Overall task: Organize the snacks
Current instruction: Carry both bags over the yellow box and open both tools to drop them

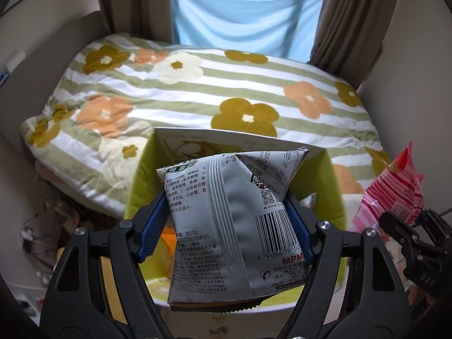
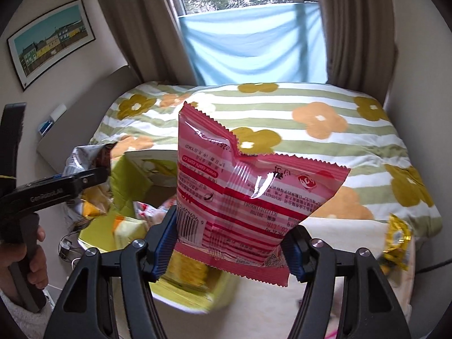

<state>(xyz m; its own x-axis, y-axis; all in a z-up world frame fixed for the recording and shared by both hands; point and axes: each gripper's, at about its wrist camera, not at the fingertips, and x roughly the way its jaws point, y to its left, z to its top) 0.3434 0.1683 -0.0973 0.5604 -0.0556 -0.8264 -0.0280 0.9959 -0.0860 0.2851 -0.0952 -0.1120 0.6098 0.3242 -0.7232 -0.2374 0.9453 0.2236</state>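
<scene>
Left wrist view: the left gripper [image 1: 226,226] clenches its blue-padded fingers [image 1: 154,226] on a silver foil snack bag [image 1: 226,220] above a lime-green cardboard box [image 1: 330,175]. The right gripper [image 2: 228,243] grasps a pink striped snack packet [image 2: 243,192], seemingly over the bed's near edge.

Bedroom background, non-task stuff only

Floral striped blanket [image 1: 197,90] on the bed ahead of the gripper; blue cloth [image 2: 251,45] over the window beyond it, brown curtains [image 2: 353,28] either side; framed picture [image 2: 52,42] on the wall far left; floor clutter [image 1: 50,226] lower left.
</scene>
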